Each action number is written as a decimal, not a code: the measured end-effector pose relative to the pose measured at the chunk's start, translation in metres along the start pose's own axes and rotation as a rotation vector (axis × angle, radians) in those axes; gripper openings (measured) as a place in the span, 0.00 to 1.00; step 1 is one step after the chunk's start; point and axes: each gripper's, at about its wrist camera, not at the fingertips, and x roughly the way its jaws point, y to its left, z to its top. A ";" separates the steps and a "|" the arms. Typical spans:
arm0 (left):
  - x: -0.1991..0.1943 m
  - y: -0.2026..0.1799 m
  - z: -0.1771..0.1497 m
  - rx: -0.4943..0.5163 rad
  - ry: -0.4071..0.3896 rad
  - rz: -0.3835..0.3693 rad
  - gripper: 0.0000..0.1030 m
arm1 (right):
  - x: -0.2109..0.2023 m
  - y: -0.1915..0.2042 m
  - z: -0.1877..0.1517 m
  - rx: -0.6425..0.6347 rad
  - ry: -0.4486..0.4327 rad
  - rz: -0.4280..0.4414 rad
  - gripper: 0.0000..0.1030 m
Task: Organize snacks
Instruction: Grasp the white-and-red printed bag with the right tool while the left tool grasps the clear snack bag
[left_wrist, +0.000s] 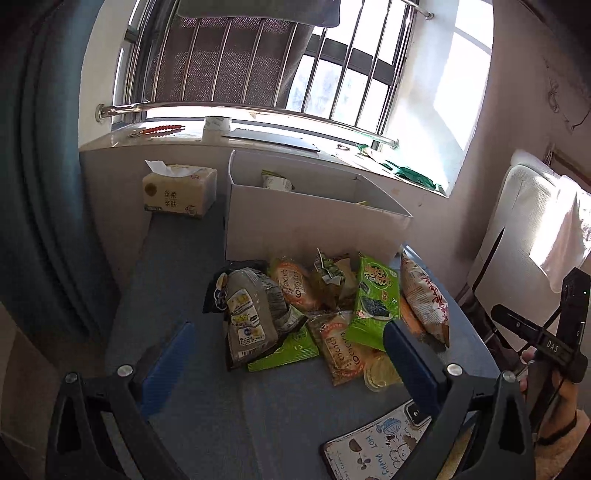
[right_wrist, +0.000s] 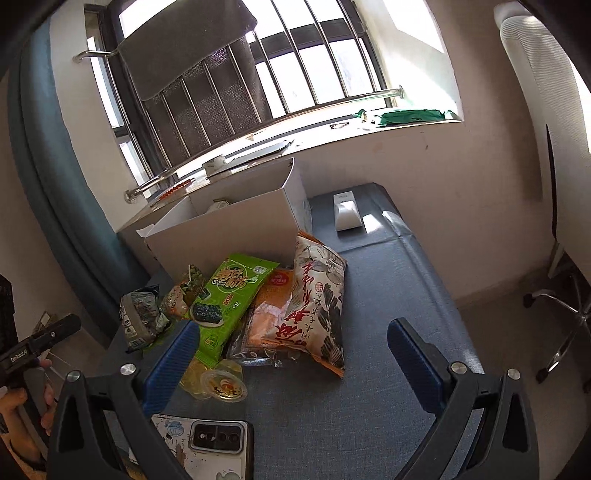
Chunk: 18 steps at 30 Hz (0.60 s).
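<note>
A pile of snack packets lies on the blue-grey table (left_wrist: 177, 273) in front of an open white cardboard box (left_wrist: 303, 221). It holds a grey packet (left_wrist: 247, 317), a green seaweed packet (left_wrist: 376, 295), orange bread packets (left_wrist: 295, 284) and a white-and-red bag (left_wrist: 424, 295). The box (right_wrist: 229, 229) has a packet or two inside. My left gripper (left_wrist: 288, 354) is open and empty, hovering just short of the pile. My right gripper (right_wrist: 291, 354) is open and empty, above the white-and-red bag (right_wrist: 317, 302), the green packet (right_wrist: 229, 295) and a jelly cup (right_wrist: 221, 384).
A tissue pack (left_wrist: 181, 192) stands left of the box. A phone in a cartoon case (left_wrist: 376, 443) lies at the near edge. A small white device (right_wrist: 345, 212) sits on the table's far right. A white office chair (right_wrist: 546, 147) stands to the right. The windowsill runs behind.
</note>
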 end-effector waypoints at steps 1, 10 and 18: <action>0.001 0.002 -0.001 -0.009 0.005 -0.003 1.00 | 0.005 -0.003 0.001 0.015 0.016 0.018 1.00; 0.008 0.000 -0.002 0.001 0.017 -0.003 1.00 | 0.074 -0.031 0.021 0.130 0.184 0.087 1.00; 0.022 0.010 -0.005 -0.029 0.052 0.006 1.00 | 0.124 -0.036 0.039 0.111 0.311 0.055 1.00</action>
